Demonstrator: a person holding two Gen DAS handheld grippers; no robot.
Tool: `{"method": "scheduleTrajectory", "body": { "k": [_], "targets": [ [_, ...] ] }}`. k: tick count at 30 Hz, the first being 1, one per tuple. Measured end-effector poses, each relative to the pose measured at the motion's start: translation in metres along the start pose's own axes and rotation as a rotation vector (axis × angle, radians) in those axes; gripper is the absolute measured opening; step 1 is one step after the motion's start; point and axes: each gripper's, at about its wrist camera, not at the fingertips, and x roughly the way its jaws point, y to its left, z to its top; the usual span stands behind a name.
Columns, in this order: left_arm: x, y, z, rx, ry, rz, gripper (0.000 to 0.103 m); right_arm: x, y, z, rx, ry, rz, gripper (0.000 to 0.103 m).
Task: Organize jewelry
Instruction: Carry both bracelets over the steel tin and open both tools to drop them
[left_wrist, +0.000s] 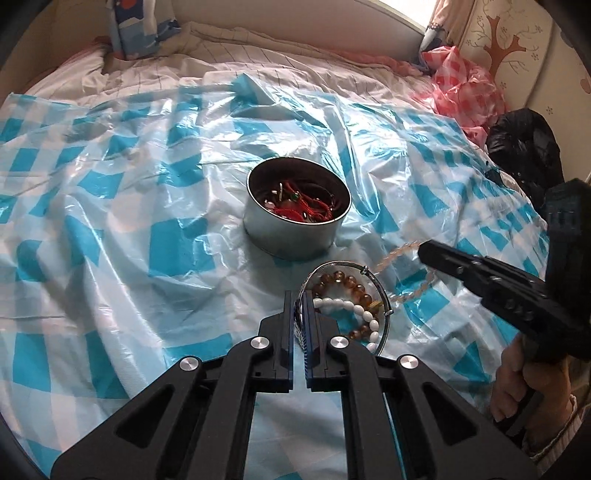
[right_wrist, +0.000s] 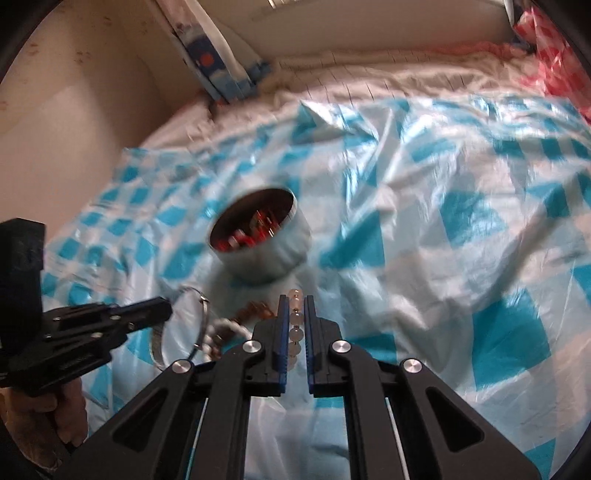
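Nearest, the left hand-held gripper (left_wrist: 300, 295) is clenched on the silver bangle (left_wrist: 382, 295), which rings brown and white bead bracelets (left_wrist: 354, 306) on the bed's blue-checked plastic sheet (left_wrist: 129, 221). The right hand-held gripper (right_wrist: 295, 299) grasps a pale bead strand (right_wrist: 297, 317). Beyond them, mid-bed, stands the metal tin (left_wrist: 295, 218) of jewelry.

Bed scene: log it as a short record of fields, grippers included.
surface: blue-and-white checked plastic sheet over the bed
container: round metal tin, open, holding red corded jewelry
left gripper: shut on thin silver metal bangle
right gripper: shut on pale translucent bead strand
loose items: brown bead bracelet, white bead bracelet
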Motion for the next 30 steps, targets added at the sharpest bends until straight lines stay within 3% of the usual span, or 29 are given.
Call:
{"method": "scheduleTrajectory", "body": {
  "k": [6, 13, 23, 30],
  "targets": [
    [-0.002, 0.0, 0.002, -0.001, -0.014, 0.027, 0.004, -0.018, 0.012, 0.005, -0.038, -0.099, 0.051, 0.008],
    [-0.007, -0.004, 0.008, 0.006, -0.04, 0.05, 0.004, -0.026, 0.018, 0.007, -0.059, -0.15, 0.098, 0.008],
    [-0.013, 0.001, 0.02, -0.02, -0.074, 0.053, 0.004, -0.025, 0.021, 0.01, -0.061, -0.159, 0.139, 0.008],
    [-0.012, 0.004, 0.027, -0.043, -0.09, 0.059, 0.004, -0.023, 0.012, 0.014, 0.005, -0.159, 0.222, 0.008]
  ]
}}
